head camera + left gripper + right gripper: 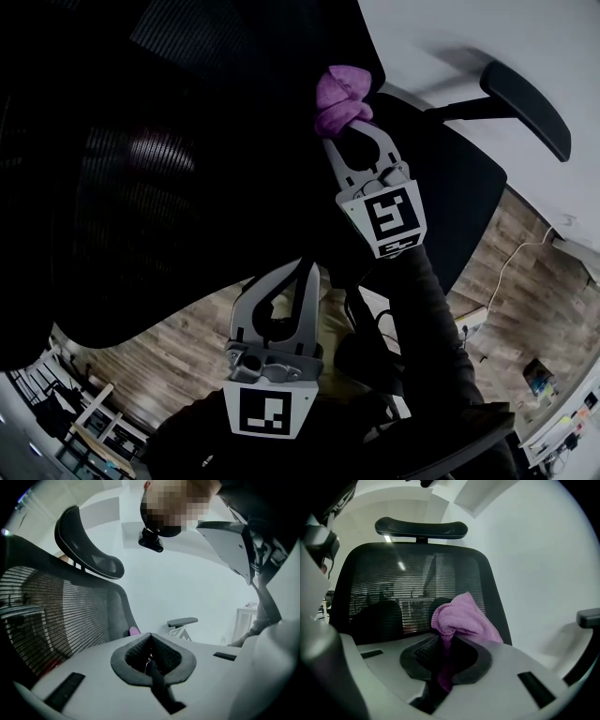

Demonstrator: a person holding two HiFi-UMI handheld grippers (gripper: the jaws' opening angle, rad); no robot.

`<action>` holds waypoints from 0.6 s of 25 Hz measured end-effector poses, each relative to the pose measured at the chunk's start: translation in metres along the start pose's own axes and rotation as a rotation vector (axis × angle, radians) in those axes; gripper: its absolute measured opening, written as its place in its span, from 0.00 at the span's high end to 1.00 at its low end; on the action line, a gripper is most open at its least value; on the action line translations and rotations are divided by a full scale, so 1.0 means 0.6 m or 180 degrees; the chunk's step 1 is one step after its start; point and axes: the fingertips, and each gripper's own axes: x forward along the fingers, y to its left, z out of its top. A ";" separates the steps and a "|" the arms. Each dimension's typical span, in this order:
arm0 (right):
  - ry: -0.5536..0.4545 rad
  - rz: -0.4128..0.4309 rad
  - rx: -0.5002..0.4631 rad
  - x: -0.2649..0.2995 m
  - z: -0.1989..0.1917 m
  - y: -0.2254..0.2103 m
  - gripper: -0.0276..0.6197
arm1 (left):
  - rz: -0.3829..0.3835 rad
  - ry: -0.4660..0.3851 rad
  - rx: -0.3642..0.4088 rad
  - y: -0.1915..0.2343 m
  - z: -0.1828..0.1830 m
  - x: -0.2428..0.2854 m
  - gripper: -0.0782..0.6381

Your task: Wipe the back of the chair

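The chair's black mesh back [412,588], upright under its headrest [421,528], fills the centre of the right gripper view, and a bunched purple cloth [461,616], pinched in the right gripper [449,637], stands before its lower middle.

The right gripper [349,133] is extended farther forward than the left, its jaws clamped on a purple cloth [339,97], with a dark-sleeved forearm [433,323] trailing behind it. The left gripper [303,269] is held lower and nearer the body, jaws pressed together with nothing between them.
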 end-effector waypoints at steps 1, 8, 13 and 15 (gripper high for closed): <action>-0.0001 0.0017 0.0001 -0.003 0.000 0.005 0.89 | -0.0001 -0.0005 0.0000 -0.003 0.001 -0.002 0.88; -0.0019 0.0094 0.0016 -0.017 -0.001 0.033 0.89 | 0.0034 -0.0019 -0.0009 -0.016 0.000 -0.018 0.88; -0.0025 0.0185 0.0020 -0.032 -0.005 0.058 0.89 | 0.0059 -0.0043 -0.0027 -0.031 0.000 -0.028 0.88; -0.0028 0.0225 0.0015 -0.037 -0.005 0.069 0.89 | 0.0067 -0.0046 -0.0026 -0.036 0.000 -0.032 0.88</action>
